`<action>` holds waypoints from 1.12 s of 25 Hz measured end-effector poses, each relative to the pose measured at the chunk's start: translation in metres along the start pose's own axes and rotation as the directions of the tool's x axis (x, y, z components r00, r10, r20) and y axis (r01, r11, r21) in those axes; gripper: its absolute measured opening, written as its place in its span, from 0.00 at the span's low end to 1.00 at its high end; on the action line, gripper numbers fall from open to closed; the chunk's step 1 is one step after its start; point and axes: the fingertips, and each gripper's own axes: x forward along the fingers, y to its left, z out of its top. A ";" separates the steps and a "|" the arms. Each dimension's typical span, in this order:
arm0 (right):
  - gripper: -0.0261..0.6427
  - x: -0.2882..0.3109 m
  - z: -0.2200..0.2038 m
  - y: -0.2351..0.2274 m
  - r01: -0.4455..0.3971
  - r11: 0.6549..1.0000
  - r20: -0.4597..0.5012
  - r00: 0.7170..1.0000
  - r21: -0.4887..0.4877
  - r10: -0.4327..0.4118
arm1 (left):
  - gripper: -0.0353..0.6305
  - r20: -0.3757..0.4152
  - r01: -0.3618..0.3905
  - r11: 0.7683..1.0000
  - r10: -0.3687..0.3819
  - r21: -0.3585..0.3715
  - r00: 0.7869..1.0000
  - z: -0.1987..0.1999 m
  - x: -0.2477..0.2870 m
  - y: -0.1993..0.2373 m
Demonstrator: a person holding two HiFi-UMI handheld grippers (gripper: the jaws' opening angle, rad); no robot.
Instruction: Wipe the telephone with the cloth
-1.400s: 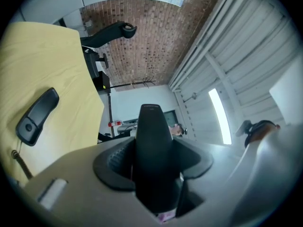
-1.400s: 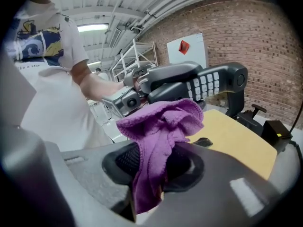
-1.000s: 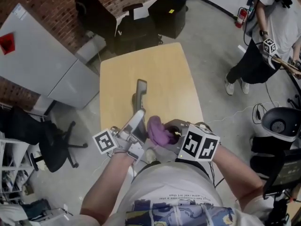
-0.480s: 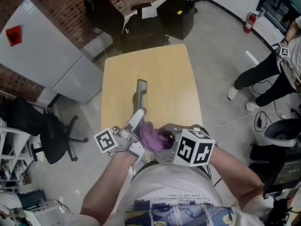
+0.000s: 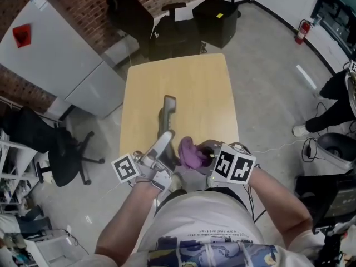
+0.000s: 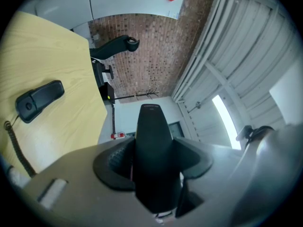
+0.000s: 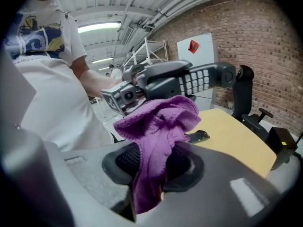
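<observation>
Head view: one handset (image 5: 164, 141) in left gripper (image 5: 160, 161), one cloth (image 5: 192, 153) in right gripper (image 5: 204, 159).

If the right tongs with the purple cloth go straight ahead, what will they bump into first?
Most likely the dark grey telephone handset with pale keys, held by the left tongs. It sits right ahead of the right tongs and their crumpled purple cloth, though the gap is hard to judge.

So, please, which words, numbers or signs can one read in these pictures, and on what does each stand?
Nothing can be read with certainty.
Handset keypad: key marks too small.
Red sign on the grey cabinet: too blurred.
Shirt print: a picture, no legible words.
Yellow label on the black box: too small.
</observation>
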 end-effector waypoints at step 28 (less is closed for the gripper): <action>0.21 0.028 0.056 0.010 -0.004 0.999 0.015 1.000 -0.046 0.005 | 0.44 0.006 -0.016 0.999 0.016 -0.034 1.000 0.034 -0.029 0.005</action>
